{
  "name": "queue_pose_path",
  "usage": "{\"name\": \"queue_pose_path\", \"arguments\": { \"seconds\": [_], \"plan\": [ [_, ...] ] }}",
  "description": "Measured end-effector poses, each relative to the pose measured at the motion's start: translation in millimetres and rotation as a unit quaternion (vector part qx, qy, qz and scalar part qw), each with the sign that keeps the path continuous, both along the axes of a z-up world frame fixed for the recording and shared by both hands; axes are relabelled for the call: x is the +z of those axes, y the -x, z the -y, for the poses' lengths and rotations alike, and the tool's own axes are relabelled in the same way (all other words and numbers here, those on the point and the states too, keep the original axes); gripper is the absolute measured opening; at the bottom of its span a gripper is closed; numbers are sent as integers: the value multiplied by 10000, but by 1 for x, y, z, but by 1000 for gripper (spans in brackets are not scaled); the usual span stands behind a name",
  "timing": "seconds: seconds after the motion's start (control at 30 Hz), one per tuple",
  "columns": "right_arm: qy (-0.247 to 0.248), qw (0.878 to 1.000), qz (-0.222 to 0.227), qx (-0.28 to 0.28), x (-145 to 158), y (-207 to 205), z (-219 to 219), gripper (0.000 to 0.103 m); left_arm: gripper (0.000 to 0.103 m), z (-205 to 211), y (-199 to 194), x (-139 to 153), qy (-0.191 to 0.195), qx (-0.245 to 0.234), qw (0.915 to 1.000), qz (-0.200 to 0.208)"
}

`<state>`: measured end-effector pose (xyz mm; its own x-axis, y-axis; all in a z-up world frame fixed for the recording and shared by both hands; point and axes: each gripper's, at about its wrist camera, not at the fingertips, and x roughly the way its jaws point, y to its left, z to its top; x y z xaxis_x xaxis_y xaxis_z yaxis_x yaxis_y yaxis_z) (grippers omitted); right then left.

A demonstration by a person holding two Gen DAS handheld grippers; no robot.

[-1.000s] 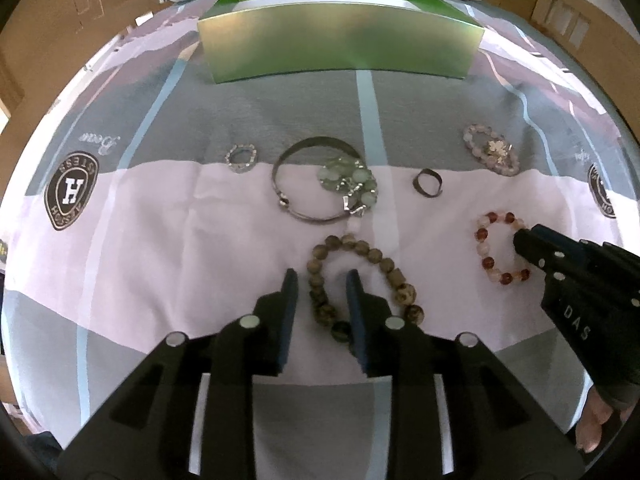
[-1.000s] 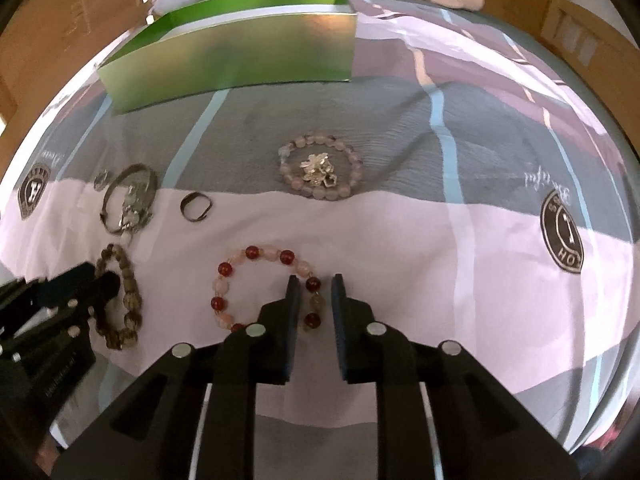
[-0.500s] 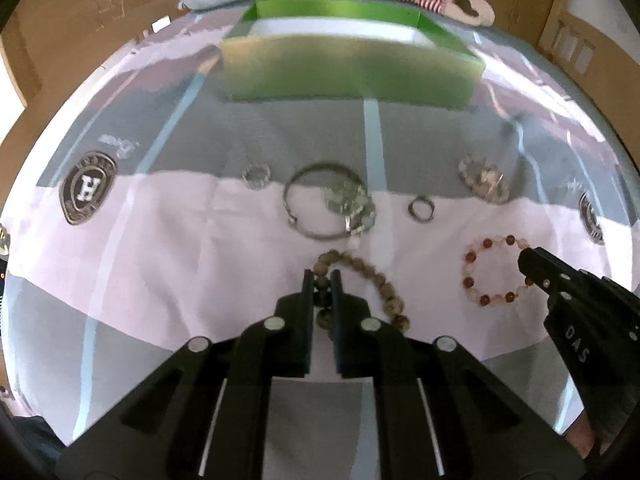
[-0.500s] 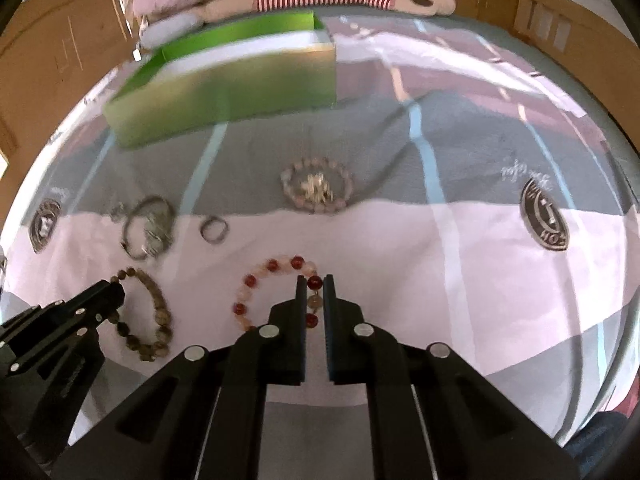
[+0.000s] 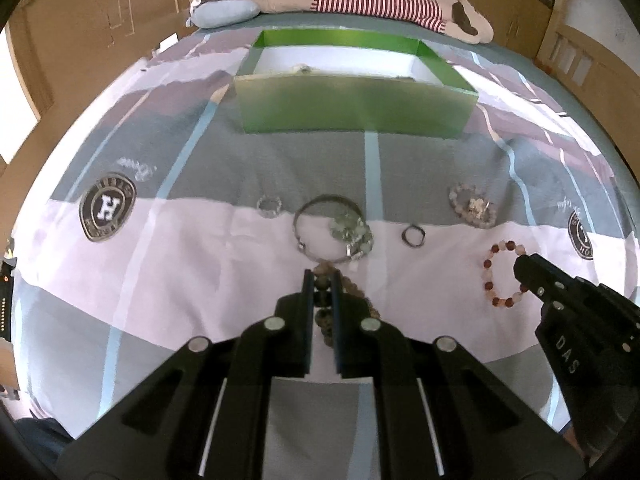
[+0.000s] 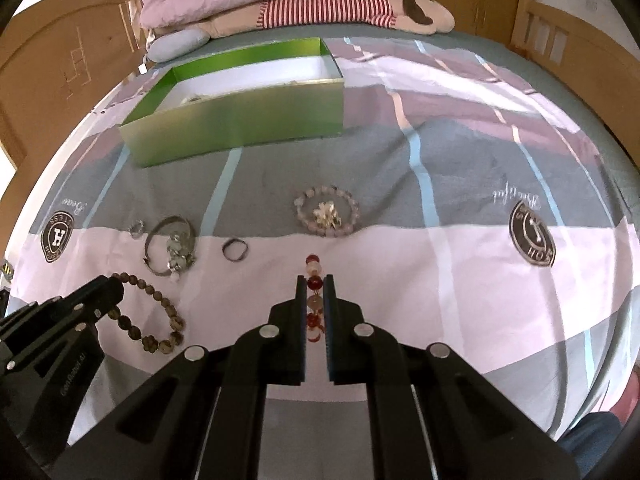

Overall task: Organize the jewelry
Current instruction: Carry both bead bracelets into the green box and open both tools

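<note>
My left gripper (image 5: 322, 276) is shut on a brown bead bracelet (image 5: 322, 270), which hangs as a loop (image 6: 160, 316) from its tips (image 6: 108, 288). My right gripper (image 6: 315, 280) is shut on a red-and-pale bead bracelet (image 6: 313, 264), seen edge-on between the pads. In the left wrist view that bracelet (image 5: 494, 276) dangles from the right gripper (image 5: 520, 264). Further back on the bed stands an open green box (image 5: 352, 108) with a white inside. Both grippers are held a little above the bedspread.
A silver bangle with a green-stone piece (image 5: 332, 228), a dark ring (image 5: 414, 236), a sparkly ring (image 5: 269, 205) and a pink bead bracelet with a gold charm (image 6: 326, 210) lie on the striped bedspread. Pillows and a striped plush toy (image 6: 320, 8) lie behind the box. Wooden bed rails stand at the sides.
Both grippers closed on their bracelets and then rose. The bed looks further away, and the inside of the green box has come into view.
</note>
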<state>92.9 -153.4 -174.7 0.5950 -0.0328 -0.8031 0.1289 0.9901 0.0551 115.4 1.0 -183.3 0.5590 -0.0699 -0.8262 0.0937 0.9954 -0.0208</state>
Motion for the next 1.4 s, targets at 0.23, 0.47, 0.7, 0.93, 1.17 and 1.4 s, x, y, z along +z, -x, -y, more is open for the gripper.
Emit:
{"name": "queue_pose_path", "arguments": {
  "seconds": [0.23, 0.47, 0.7, 0.93, 1.17, 1.4],
  "plan": [
    [-148, 9981, 593, 107, 64, -30, -1, 8, 8, -5, -23, 51, 98, -14, 9990, 435],
    [-406, 9904, 1296, 258, 155, -85, 1, 8, 8, -5, -74, 149, 290, -55, 9921, 1218],
    [-556, 9880, 1423, 223, 198, -155, 9, 8, 8, -6, -149, 190, 294, 79, 9901, 1370],
    [-445, 9957, 812, 36, 130, -227, 4, 8, 8, -4, -222, 138, -79, 325, 9954, 895],
    [-131, 9999, 59, -23, 29, -263, -10, 8, 8, -7, -259, 40, -243, 445, 9987, 107],
    [183, 9997, -109, 141, 8, -266, -15, 18, 12, -15, -265, 10, -199, 416, 9988, -176]
  ]
}}
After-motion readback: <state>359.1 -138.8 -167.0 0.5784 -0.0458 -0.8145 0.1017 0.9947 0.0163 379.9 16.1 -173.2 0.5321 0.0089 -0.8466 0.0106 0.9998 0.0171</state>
